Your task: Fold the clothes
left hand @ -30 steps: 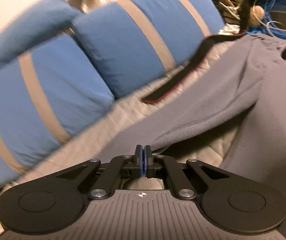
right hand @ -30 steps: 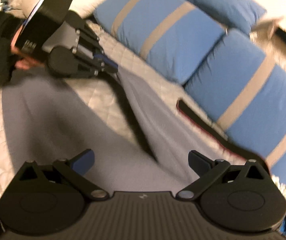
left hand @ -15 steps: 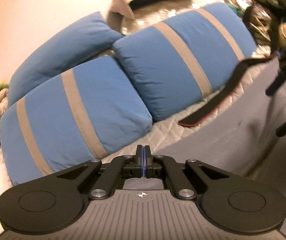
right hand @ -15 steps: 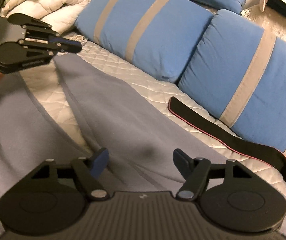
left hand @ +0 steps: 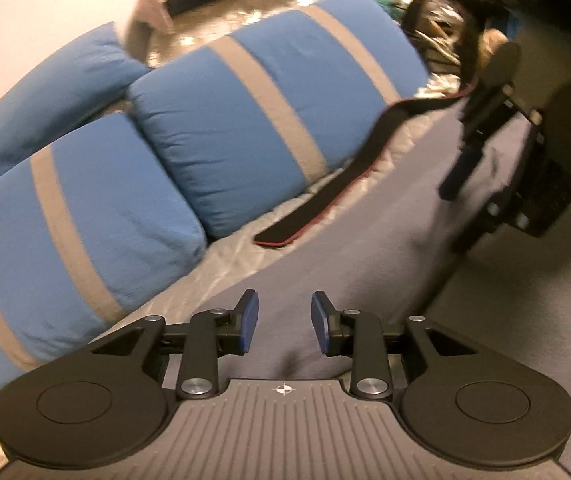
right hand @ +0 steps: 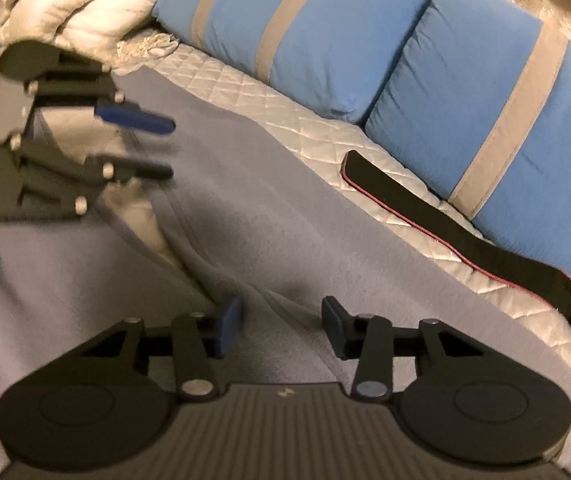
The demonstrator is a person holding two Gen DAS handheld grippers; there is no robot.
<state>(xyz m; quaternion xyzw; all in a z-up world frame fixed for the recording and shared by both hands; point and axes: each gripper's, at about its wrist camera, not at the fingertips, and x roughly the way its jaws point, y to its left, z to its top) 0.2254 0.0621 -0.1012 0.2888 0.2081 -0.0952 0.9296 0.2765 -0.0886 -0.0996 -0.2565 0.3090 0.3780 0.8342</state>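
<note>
**Grey fleece spread over a quilted bed**

Quilted, pale cream bedding (right hand: 317, 136) covers the bed and shows as a diamond-stitched strip between the clothing and the pillows. Two blue pillows with tan stripes (left hand: 269, 108) lean along the far side of the bed, side by side and touching, and a plain blue pillow (left hand: 49, 92) sits behind them against a pale wall (left hand: 25, 4). A black strap with a red edge (right hand: 437, 216) lies on the quilt at the foot of the pillows, just beside the garment's edge. In the right wrist view a rumpled white duvet (right hand: 77, 4) is heaped at the far left corner; in the left wrist view dark, cluttered belongings (left hand: 457, 12) pile up at the top right, too blurred to tell apart.

The grey fleece garment (right hand: 269, 208) lies spread over the bed, a long part of it reaching toward the duvet, with soft folds and a gap where the quilt shows through near the left tool.

The left tool (left hand: 284, 322) hovers low over the garment's edge, its blue-padded jaws opening to a narrow gap with cloth below them but nothing pinched. The right tool (right hand: 281, 326) points down at a ridge of the fleece, its jaws closing from wide, at about half spread; the pads do not yet press the cloth.
</note>
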